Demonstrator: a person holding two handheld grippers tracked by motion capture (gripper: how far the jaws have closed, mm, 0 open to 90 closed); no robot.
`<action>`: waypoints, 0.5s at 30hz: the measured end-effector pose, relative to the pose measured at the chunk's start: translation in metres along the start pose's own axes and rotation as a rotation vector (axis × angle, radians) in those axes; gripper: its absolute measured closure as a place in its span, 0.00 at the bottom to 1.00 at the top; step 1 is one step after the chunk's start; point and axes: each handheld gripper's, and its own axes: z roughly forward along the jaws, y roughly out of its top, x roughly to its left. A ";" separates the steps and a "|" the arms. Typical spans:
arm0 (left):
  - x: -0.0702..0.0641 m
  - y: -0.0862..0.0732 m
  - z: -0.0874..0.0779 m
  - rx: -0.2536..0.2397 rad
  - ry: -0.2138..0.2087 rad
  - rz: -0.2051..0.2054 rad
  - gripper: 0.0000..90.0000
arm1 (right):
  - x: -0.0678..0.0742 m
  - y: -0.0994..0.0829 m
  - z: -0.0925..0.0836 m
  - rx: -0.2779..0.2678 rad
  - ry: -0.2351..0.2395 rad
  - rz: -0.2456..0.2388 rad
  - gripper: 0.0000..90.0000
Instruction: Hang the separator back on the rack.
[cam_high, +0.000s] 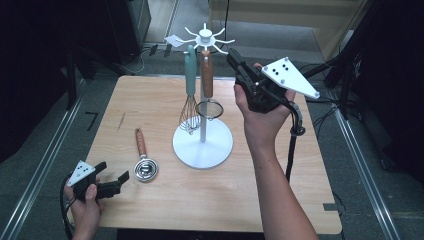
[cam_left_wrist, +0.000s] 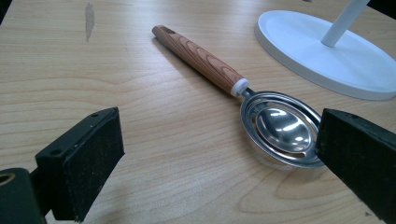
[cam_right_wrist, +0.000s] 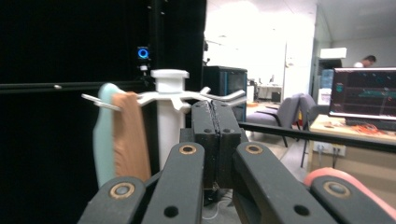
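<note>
Approaching the loose utensil on the table (cam_high: 165, 205), I am holding the left gripper (cam_left_wrist: 219, 158) low over the wood with its jaws spread wide and nothing between the pads, so the step in hand reads as lining up for a pick rather than a grasp. The utensil is a slotted metal spoon with a wooden handle (cam_high: 143, 156), lying flat on the table just left of the white stand (cam_high: 202, 142) and apart from its round base. In the high view its long axis is running roughly away from me, the handle pointing toward the far edge and tilting slightly left, the bowl pointing back at the left gripper. In the left gripper view the bowl (cam_left_wrist: 282, 127) is sitting just ahead of one jaw, off centre. I am judging that the next move calls for shifting the jaws sideways across the handle, then closing. The right gripper (cam_high: 235, 62) is pressed together, empty, raised beside the stand's hook crown, where a teal-handled whisk (cam_high: 189, 90) and a wooden-handled strainer (cam_high: 207, 92) are hanging.
</note>
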 end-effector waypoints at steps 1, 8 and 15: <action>0.000 0.000 0.000 0.000 0.000 0.001 0.02 | 0.002 0.001 0.000 0.001 0.007 -0.005 1.00; 0.000 0.000 0.000 0.002 -0.002 0.004 0.02 | 0.010 0.002 -0.001 0.001 0.039 -0.029 1.00; 0.000 0.000 0.000 0.002 -0.006 0.008 0.02 | 0.020 0.004 0.000 0.015 0.051 -0.043 1.00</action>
